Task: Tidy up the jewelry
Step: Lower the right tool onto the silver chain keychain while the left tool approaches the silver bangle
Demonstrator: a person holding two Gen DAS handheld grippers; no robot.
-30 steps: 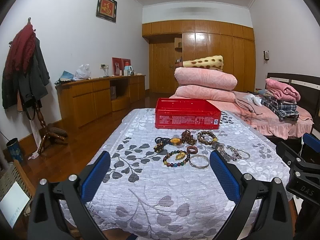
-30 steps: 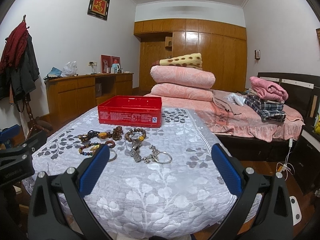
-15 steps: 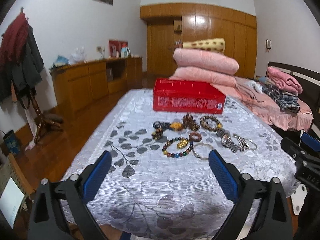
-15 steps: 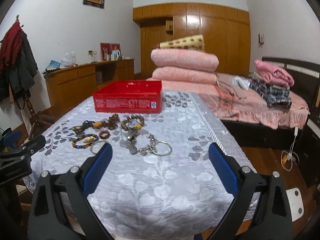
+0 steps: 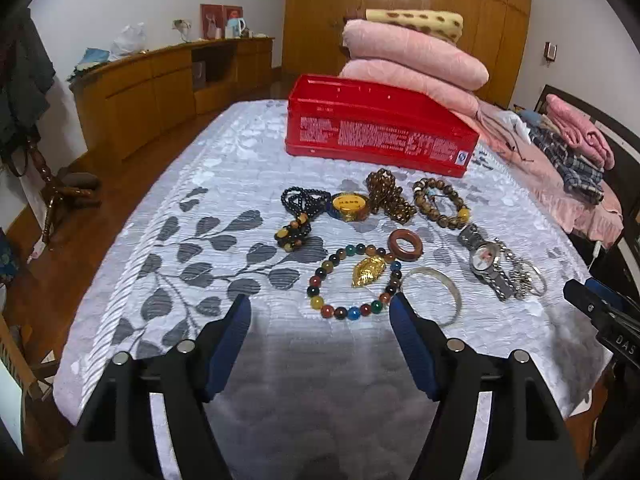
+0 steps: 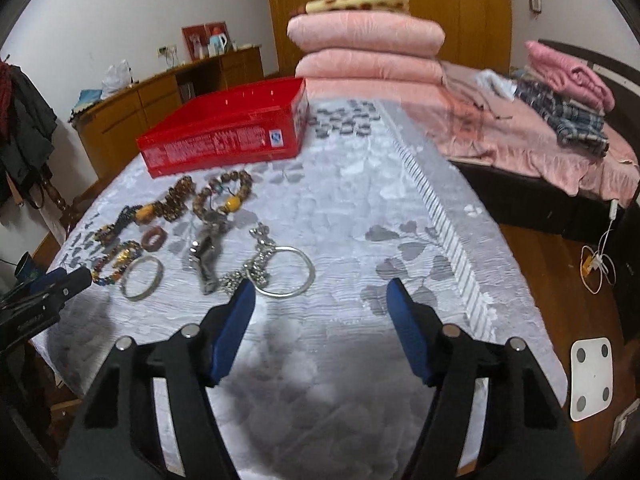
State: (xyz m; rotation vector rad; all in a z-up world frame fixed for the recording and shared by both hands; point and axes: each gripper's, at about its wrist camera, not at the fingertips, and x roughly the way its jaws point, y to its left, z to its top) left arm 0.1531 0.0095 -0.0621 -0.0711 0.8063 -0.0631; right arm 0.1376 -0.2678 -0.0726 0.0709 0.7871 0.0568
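Holding both the left gripper (image 5: pixel 320 320) and right gripper (image 6: pixel 320 300) spread above the counter (image 5: pixel 200 216), we risk snagging the beaded bracelet (image 5: pixel 354 280) against the silver bangle (image 5: pixel 434 298) touching it.

Left tool (image 5: pixel 320 312) lowered close to the beaded bracelet (image 5: pixel 354 282), right tool (image 6: pixel 320 298) dropped toward the silver ring (image 6: pixel 285 271)

Pink quilts (image 5: pixel 416 56), wood cabinet (image 5: pixel 160 92), scale (image 6: pixel 591 374).

Open right tool (image 6: pixel 320 300) over tablecloth (image 6: pixel 400 184), beside seemingly silver ring (image 6: pixel 285 271).
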